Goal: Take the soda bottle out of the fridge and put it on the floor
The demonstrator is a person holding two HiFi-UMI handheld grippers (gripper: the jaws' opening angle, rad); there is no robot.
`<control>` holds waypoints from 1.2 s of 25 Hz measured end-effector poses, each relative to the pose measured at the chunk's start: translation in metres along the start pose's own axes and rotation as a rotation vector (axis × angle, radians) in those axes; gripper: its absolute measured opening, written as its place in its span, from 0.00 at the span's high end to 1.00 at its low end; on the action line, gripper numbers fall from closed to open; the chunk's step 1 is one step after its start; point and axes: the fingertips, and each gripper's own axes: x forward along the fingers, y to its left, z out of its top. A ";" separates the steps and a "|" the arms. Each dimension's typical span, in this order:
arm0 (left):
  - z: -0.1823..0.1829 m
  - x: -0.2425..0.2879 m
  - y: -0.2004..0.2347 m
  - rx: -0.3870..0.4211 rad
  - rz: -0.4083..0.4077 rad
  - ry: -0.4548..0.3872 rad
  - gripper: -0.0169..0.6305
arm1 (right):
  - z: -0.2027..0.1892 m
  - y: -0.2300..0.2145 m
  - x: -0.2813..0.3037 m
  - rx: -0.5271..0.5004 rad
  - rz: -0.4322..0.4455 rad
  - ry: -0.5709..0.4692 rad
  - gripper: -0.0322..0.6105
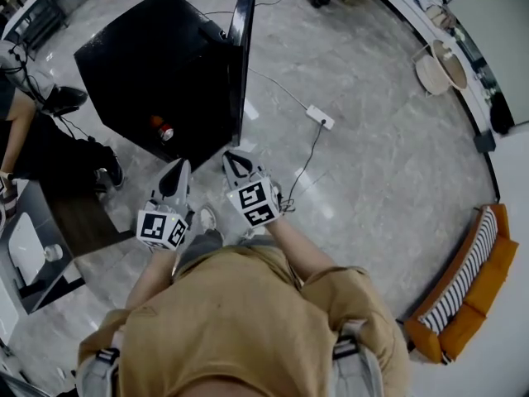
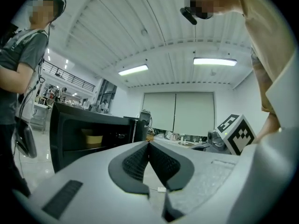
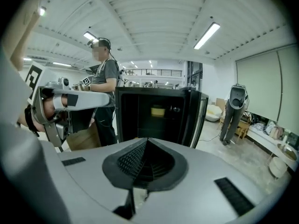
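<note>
Nearest, the person's tan-shirted shoulders fill the bottom of the head view, and the legs are cut off below them. Both arms reach forward side by side. The left gripper (image 1: 178, 169) has its fingers (image 2: 136, 161) clenched, ribbed pads meeting with nothing between them. The right gripper (image 1: 236, 159), just beside it, has its fingers (image 3: 133, 161) pressed together too, and it is empty. Each one aims at the fridge (image 1: 157, 64), which stands on the grey tiled floor (image 1: 364, 164) just beyond the fingertips, its fridge door (image 1: 243, 52) swung open and seen edge-on from above. The soda bottle (image 1: 162, 128) sits inside the open front, apart from both grippers; only an orange body and a pale cap show out of the dark, and its shelf cannot be told from above. The gripper views show a yellowish object (image 3: 158, 110) on an inner shelf, too small and dim to tell whether it is that bottle. Past the door a white power strip (image 1: 321, 117) lies on the floor with its cable trailing. A second person (image 3: 105, 90) stands beside the fridge, largely cut off at the head view's left edge. Farthest right, an orange sofa (image 1: 483, 284) runs partly out of view.
</note>
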 end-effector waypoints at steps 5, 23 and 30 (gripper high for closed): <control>0.040 -0.014 0.011 0.018 0.027 -0.082 0.97 | 0.050 -0.006 -0.019 0.005 -0.014 -0.107 0.95; 0.131 -0.045 0.037 0.144 0.057 -0.266 0.97 | 0.180 -0.026 -0.068 -0.015 -0.077 -0.401 0.95; 0.147 -0.054 0.051 0.157 0.087 -0.301 0.97 | 0.202 -0.037 -0.080 -0.014 -0.090 -0.453 0.95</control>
